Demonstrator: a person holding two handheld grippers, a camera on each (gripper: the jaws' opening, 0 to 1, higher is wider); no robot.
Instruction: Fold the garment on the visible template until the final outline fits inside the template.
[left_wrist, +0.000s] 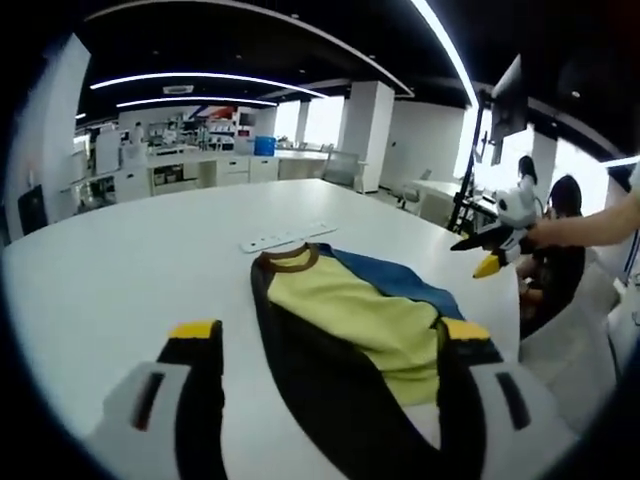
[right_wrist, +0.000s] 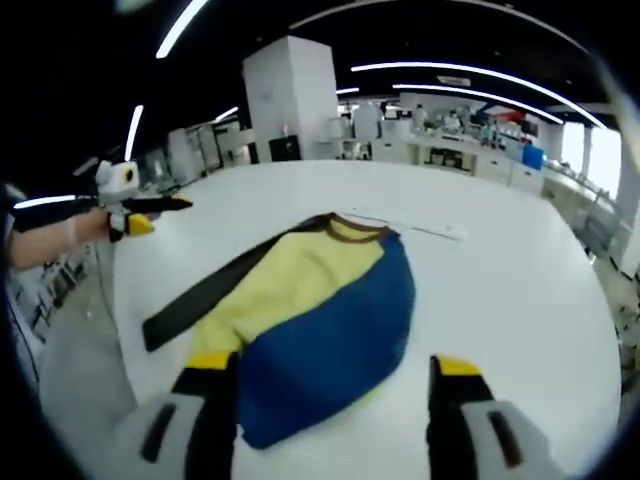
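Garment (right_wrist: 320, 320) laid flat mid-table (right_wrist: 520, 270), partly folded; template outline not discernible. Further folds judged outstanding. Left gripper (left_wrist: 330, 345), right gripper (right_wrist: 335, 375): jaws spread, nothing held.

Soft matt cloth garment (right_wrist: 310, 310) on smooth white table (right_wrist: 520, 290)

surface: white table (left_wrist: 120, 270) across the frame's middle | on it: garment (left_wrist: 350, 330) (yellow, blue and black, brown collar) lying flat at lower centre | white strip (left_wrist: 288, 237) just beyond the collar, toward upper centre
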